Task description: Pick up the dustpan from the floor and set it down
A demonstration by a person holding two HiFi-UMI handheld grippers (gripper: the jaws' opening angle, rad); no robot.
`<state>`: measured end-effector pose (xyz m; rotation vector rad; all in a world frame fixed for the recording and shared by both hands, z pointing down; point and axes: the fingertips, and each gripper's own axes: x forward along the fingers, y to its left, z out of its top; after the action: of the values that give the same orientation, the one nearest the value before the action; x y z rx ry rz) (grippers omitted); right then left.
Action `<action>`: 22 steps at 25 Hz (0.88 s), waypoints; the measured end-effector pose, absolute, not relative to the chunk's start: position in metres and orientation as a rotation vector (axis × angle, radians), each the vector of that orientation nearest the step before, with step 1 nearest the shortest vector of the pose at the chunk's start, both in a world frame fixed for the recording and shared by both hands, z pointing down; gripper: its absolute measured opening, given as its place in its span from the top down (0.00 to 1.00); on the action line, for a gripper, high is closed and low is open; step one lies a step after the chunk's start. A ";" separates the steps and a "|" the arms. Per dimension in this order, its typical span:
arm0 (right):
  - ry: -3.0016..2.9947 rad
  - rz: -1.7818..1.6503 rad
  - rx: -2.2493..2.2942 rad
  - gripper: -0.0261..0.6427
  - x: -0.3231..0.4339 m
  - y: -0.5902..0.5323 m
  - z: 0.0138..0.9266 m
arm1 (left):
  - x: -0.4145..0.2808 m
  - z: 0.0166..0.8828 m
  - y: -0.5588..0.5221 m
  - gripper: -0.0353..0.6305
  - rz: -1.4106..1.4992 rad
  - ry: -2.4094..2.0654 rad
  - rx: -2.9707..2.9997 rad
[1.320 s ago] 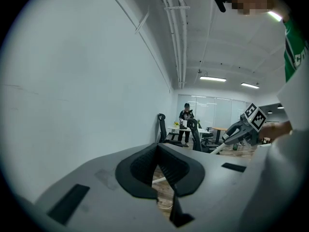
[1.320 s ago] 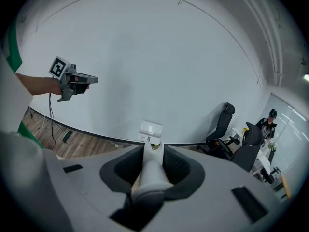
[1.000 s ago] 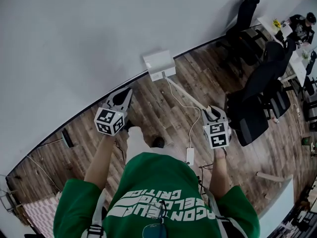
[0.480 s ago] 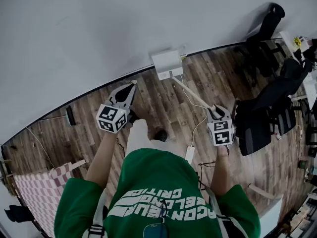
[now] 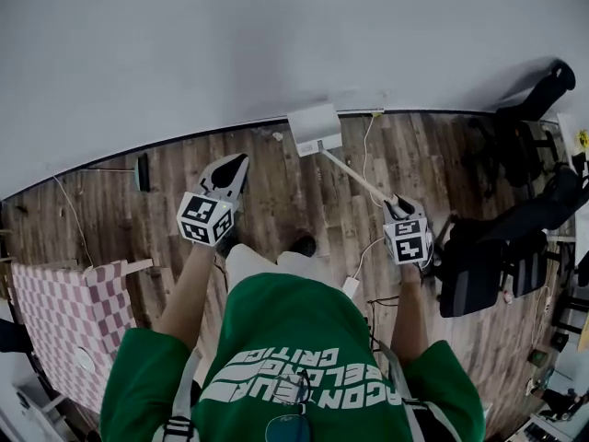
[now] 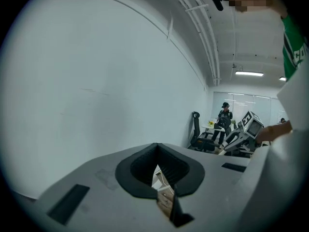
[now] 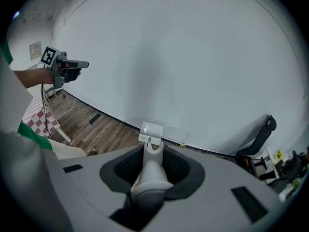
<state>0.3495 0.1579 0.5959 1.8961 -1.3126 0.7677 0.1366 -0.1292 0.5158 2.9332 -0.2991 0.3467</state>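
Where the head view looks steeply down, a wooden floor (image 5: 276,187) meets a pale wall (image 5: 276,35), and the items stand as follows.

Item, dustpan (image 5: 315,129): white, long-handled; its pan lies at the foot of the wall, straight ahead of the person; its handle (image 5: 354,175) slants back from the pan toward the person's right side; whether the pan rests on the boards or hangs just clear of them cannot be told.

Item, right tongs (image 5: 398,205): clenched on the near end of that handle; the right gripper view shows the white shaft seated between the two jaws, with the pan beyond it against the baseboard.

Item, left tongs (image 5: 236,162): drawn together at the tips, nothing gripped; only a thin slit of floor shows through them in the left gripper view; they point toward the wall, well apart from the dustpan and to its left.

Item, person (image 5: 294,357): green shirt, one forearm behind each marker cube.

Item, checked cloth (image 5: 64,311): draped over furniture at the lower left.

Item, office chairs (image 5: 483,265): black, grouped at the right, near the right tongs.

Item, small dark object (image 5: 143,171): at the wall's foot on the left; its kind cannot be told.
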 end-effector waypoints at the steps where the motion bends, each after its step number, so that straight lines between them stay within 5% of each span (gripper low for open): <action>1: -1.327 0.772 1.869 0.78 0.346 0.148 0.599 | 0.129 0.516 -0.135 0.95 0.343 -0.326 2.923; 22: -1.435 0.830 1.497 0.78 0.209 -0.053 0.687 | -0.063 0.540 -0.226 0.95 0.379 -0.533 2.803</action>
<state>0.2093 -0.0532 0.6874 1.4968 -1.4348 0.8301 -0.0635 -0.2263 0.5401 2.8030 -0.5326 0.3790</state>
